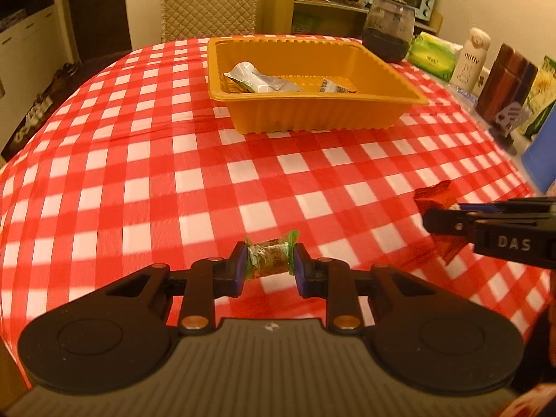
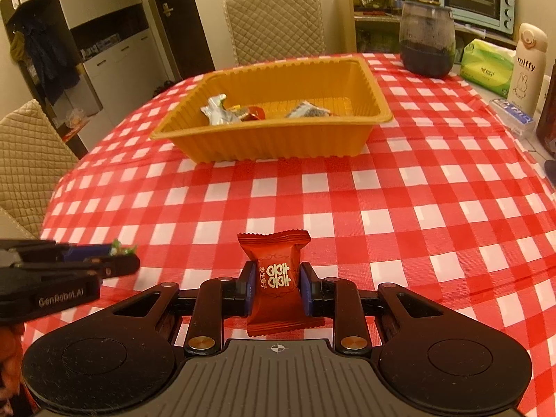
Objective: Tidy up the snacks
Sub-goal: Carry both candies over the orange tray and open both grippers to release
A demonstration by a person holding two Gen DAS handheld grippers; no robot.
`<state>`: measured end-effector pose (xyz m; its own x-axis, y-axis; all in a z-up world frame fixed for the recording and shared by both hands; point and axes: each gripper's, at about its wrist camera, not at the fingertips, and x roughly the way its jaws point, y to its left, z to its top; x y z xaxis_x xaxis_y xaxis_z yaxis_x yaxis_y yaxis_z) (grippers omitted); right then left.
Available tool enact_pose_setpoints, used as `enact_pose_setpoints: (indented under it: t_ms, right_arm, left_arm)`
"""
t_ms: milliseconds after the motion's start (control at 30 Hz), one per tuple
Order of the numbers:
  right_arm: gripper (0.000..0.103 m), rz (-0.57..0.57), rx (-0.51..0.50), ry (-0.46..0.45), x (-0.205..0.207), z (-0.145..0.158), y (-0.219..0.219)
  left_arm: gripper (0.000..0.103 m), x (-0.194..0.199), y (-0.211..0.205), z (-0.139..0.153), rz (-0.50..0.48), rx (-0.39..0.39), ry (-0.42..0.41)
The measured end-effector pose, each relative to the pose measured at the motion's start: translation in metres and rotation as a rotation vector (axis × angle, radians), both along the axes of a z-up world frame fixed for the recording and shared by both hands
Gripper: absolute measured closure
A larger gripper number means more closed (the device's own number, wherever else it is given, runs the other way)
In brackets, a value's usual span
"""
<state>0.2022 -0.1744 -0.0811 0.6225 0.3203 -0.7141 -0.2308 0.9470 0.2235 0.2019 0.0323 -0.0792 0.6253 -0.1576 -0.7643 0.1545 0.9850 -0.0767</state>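
Crinkly wrappers invite slips: left gripper clamps green candy, right gripper red packet, far from the orange tray.

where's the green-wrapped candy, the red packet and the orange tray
green-wrapped candy [image 1: 271, 258]: left wrist view, wrapper's middle
red packet [image 2: 276, 276]: right wrist view, printed front
orange tray [image 2: 278, 139]: right wrist view, ribbed near wall

Red-checked table, orange tray, dark jar, tissue pack
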Motion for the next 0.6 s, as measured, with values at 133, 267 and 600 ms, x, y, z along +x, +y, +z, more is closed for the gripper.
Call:
enact_pose_setpoints:
  t_ms: [133,267,600]
  right_arm:
    - [0.076,0.002,0.004,-0.018,-0.01,0.011,0.0]
    - [0.076,0.006,-0.001,-0.038,-0.022,0.021,0.0]
    - [0.076,-0.011,-0.007,-0.064,-0.046,0.042,-0.009]
  left_arm:
    - [0.078,-0.017,-0.005,0.012,0.034,-0.036,-0.002]
    - [0.078,-0.032,-0.01,0.022,0.051,-0.047,-0.007]
    - [0.078,-0.052,-0.019,0.045,0.059,-0.055,-0.039]
